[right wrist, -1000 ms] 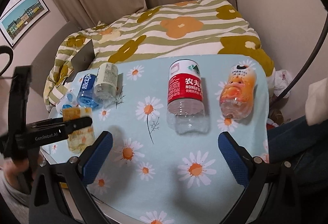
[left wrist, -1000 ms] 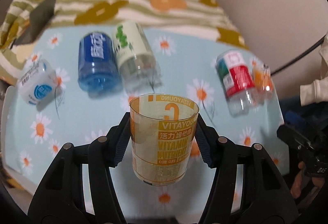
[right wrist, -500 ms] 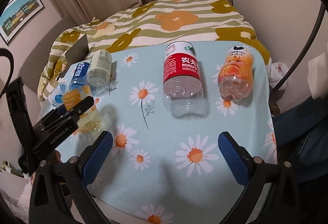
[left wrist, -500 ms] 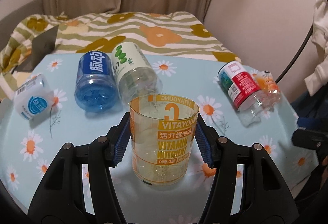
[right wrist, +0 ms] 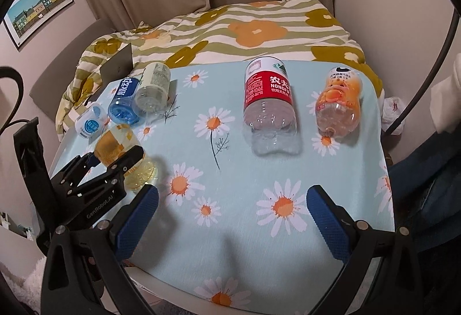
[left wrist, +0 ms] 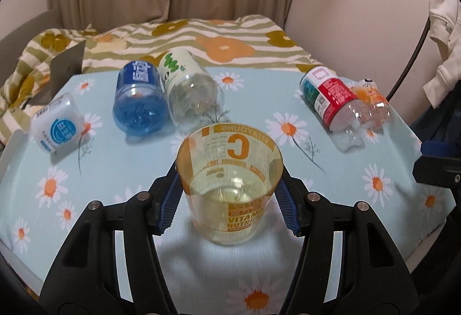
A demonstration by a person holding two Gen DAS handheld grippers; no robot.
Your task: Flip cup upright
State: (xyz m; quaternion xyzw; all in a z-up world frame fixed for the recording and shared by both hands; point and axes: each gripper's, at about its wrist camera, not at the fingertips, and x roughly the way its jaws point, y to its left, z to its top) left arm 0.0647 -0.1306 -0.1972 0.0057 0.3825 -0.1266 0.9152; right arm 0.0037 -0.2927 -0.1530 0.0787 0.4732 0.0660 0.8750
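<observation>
A clear yellow plastic cup (left wrist: 229, 185) with orange print stands mouth up, tilted a little, its base near or on the daisy-print table (left wrist: 331, 199). My left gripper (left wrist: 229, 199) is shut on the cup, blue pads against its two sides. In the right wrist view the cup (right wrist: 121, 153) and the left gripper (right wrist: 115, 162) are at the table's left front. My right gripper (right wrist: 230, 217) is open and empty above the table's front edge.
Several cut bottles lie on their sides: blue (left wrist: 139, 101), green-labelled (left wrist: 188, 87), red-labelled (left wrist: 331, 98) and orange (left wrist: 371, 101). A small white container (left wrist: 57, 124) lies at far left. A striped flowered blanket (left wrist: 201, 41) lies beyond the table.
My left gripper has tipped forward and lowered the cup toward the table; I now look down into its mouth. The right gripper has stayed open and nearly still.
</observation>
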